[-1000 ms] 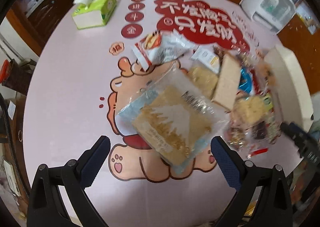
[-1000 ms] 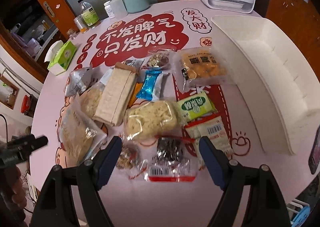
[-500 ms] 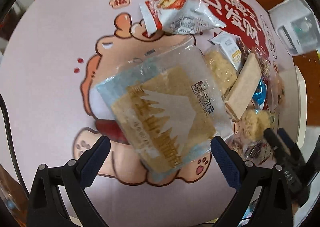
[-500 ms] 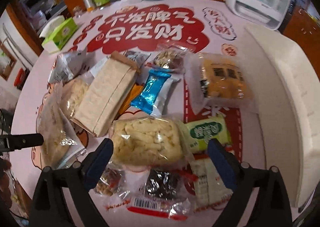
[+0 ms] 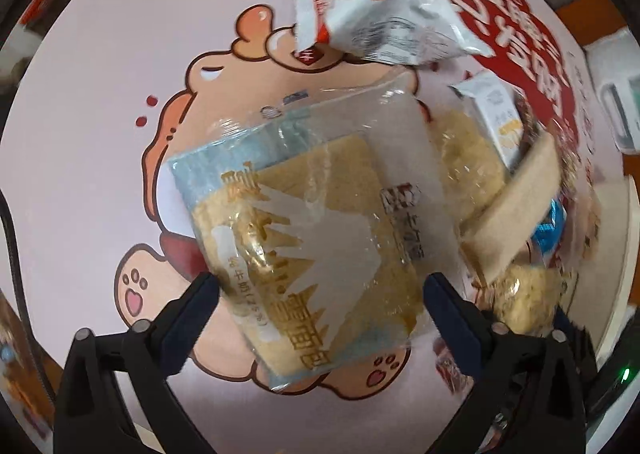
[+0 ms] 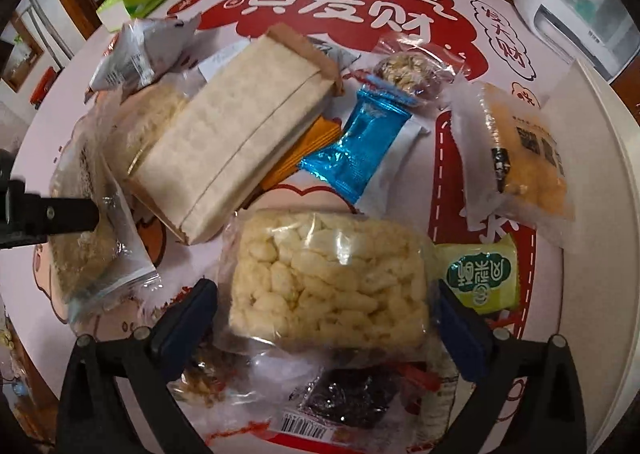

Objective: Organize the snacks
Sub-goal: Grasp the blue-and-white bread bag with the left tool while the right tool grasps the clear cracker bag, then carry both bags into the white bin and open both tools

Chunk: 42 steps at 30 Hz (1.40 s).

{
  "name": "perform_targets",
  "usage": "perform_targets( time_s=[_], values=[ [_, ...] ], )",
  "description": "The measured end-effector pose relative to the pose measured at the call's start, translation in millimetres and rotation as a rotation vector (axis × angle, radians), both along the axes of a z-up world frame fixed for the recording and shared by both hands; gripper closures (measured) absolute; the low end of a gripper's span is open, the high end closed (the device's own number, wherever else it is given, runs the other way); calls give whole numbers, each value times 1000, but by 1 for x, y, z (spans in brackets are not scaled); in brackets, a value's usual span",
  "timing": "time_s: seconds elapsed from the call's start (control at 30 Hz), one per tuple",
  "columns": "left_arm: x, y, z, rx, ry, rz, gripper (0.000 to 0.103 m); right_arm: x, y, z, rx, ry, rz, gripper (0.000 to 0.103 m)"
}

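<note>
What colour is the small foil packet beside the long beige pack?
Shiny blue foil packet, clearest in the right wrist view.

The puffed-snack bag (image 6: 328, 278) lies before the long cracker pack (image 6: 236, 150), tray (image 6: 600, 182) at right.

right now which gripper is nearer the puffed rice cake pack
Right. The right gripper has its open jaws straddling the puffed rice cake pack; the left gripper straddles the bread bag further left.
</note>
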<state>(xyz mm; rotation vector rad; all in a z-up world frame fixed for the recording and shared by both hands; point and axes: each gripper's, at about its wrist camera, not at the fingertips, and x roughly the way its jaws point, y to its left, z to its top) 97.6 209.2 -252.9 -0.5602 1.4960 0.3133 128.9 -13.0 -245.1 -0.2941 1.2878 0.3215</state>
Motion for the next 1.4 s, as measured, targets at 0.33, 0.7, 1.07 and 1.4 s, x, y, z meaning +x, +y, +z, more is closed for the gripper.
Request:
perform_targets(
  time_s=[0.33,0.7,1.07,1.4],
  values=[
    [13,-10,-12,100,20,81,0,-3,1,-2,5,26,10,0],
    [28,-29,-29,112,44,66,0,0,0,-4,13,29,18,2],
    [8,-47,2,27,-124,-9,45,-4,-13,8,126,30,8,19],
    [-7,-57,32,56,-214,-100,72,-22,-40,53,200,-60,-26,20]
  ],
)
